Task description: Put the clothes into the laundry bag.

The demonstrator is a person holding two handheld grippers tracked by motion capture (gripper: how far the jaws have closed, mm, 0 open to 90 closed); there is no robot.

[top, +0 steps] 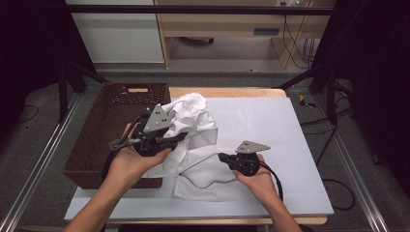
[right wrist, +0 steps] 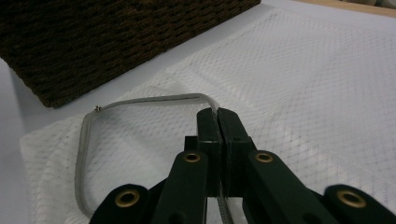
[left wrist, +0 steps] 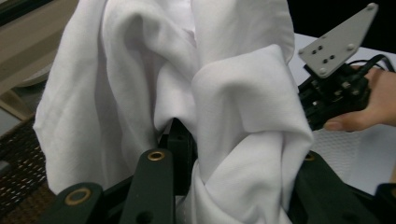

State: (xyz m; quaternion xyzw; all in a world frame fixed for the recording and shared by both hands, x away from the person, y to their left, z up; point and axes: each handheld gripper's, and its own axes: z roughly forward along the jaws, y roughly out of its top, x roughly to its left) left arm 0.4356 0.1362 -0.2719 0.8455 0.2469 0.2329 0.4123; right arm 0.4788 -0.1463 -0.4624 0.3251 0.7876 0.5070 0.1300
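Observation:
A bunched white cloth (top: 191,118) hangs over the table beside the basket, and my left gripper (top: 180,137) is shut on a thick fold of it. In the left gripper view the cloth (left wrist: 233,93) bulges up between the black jaws and hides their tips. A white mesh bag (top: 212,181) lies flat on the mat near the front edge. My right gripper (top: 221,156) is shut on the bag's grey zipper edge (right wrist: 140,100), lifting it slightly off the mesh (right wrist: 303,84). The right gripper (left wrist: 336,88) also appears beyond the cloth in the left gripper view.
A dark brown wicker basket (top: 111,121) stands at the table's left side, its wall close to the mesh bag (right wrist: 93,42). A pale mat (top: 280,135) covers the tabletop, with bare room to the right. Cables trail from both grippers.

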